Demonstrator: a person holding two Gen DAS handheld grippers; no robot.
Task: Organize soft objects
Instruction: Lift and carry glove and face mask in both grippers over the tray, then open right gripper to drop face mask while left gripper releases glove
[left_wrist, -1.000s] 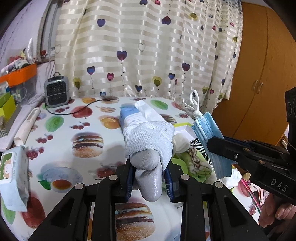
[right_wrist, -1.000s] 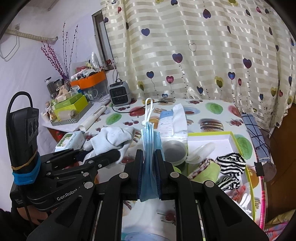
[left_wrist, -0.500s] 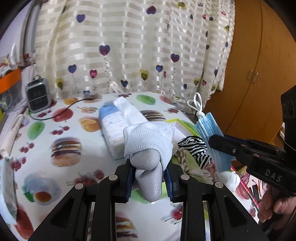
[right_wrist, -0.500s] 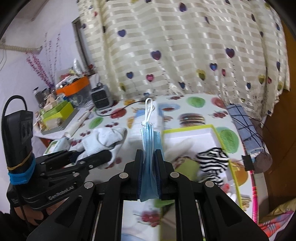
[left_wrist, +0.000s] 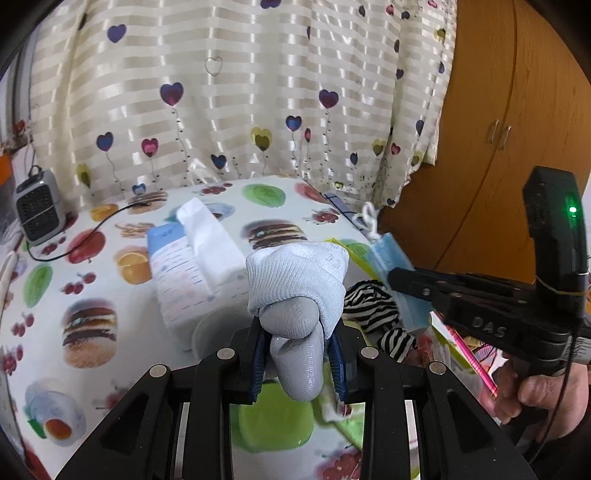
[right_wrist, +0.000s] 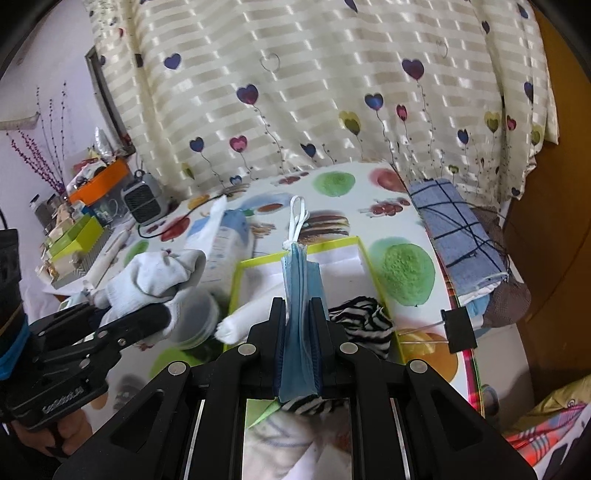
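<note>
both grippers shifted over the tray (right_wrist: 364, 254), glove (left_wrist: 297, 280) and mask (right_wrist: 301, 295) clamped.

Two close wrist views angled down along their fingers, sharing the yellow-rimmed tray (right_wrist: 364, 254) and tissue pack (left_wrist: 184, 273).

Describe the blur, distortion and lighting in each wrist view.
Left wrist view: the glove in the left tongs is sharp, the tablecloth softly smeared, and the fisheye bows the curtain. Right wrist view: the mask is crisp, the tissue pack blurred, light flat, corners dark.
</note>
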